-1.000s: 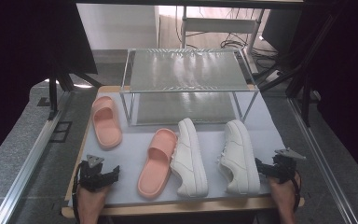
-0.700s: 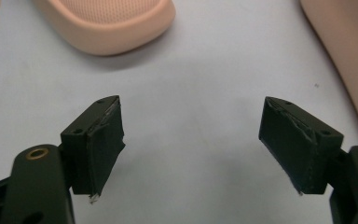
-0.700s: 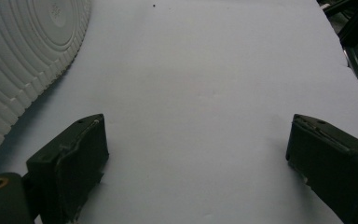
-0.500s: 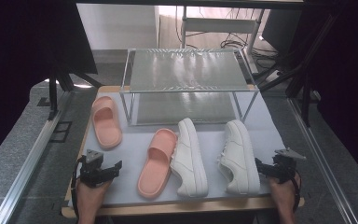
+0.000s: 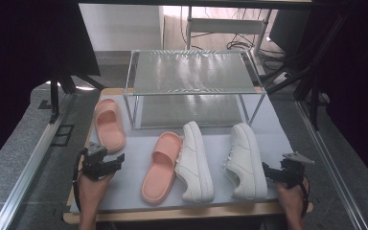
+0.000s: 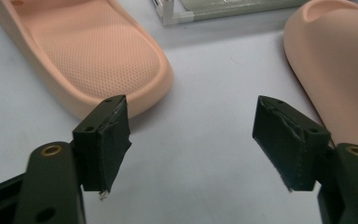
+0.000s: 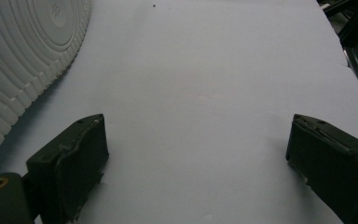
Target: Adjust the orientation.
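I held my left gripper [image 5: 106, 163] low over the white mat [image 5: 129, 191], jaws spread wide and empty. It sat between the two pink slides: the far one [image 5: 109, 123] lay ahead to my left beside the wire rack [image 5: 191, 86], and the near one [image 5: 162, 165] lay just to my right, touching the left white sneaker [image 5: 195, 160]. My right gripper [image 5: 280, 173] rested just beside the heel of the right white sneaker [image 5: 244, 160], also spread and holding nothing. To take the far slide cleanly, I judged I should straddle its heel rim [image 6: 161, 77] and close on the firm edge. Compared with a second before, my left gripper had crept forward and turned toward the slides; the right had hardly moved.
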Available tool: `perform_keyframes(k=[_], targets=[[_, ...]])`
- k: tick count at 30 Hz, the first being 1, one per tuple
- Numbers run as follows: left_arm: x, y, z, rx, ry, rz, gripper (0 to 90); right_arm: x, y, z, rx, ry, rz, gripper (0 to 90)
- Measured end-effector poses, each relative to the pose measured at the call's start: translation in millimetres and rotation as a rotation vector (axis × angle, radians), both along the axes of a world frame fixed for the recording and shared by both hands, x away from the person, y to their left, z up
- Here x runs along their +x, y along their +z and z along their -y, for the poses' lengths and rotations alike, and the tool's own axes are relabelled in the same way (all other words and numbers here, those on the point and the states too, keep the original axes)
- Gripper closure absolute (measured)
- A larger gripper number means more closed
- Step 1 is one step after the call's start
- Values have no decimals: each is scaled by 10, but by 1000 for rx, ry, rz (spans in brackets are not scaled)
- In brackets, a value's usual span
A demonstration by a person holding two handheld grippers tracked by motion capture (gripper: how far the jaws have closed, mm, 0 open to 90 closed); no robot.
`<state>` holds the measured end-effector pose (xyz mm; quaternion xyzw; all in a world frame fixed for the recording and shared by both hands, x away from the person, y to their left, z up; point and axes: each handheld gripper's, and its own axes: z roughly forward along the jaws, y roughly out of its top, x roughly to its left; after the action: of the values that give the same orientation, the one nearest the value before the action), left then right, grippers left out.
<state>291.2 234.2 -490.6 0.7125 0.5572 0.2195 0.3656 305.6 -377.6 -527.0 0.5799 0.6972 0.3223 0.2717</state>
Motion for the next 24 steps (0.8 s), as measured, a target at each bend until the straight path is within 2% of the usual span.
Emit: perform_keyframes(k=[11, 17, 24], targets=[[312, 36, -32, 20, -2, 23, 382, 0, 0, 0, 0, 0, 0, 56], [534, 56, -83, 27, 21, 26, 438, 0, 0, 0, 0, 0, 0, 57], [723, 87, -119, 22, 29, 42, 489, -1, 0, 0, 0, 0, 0, 57]])
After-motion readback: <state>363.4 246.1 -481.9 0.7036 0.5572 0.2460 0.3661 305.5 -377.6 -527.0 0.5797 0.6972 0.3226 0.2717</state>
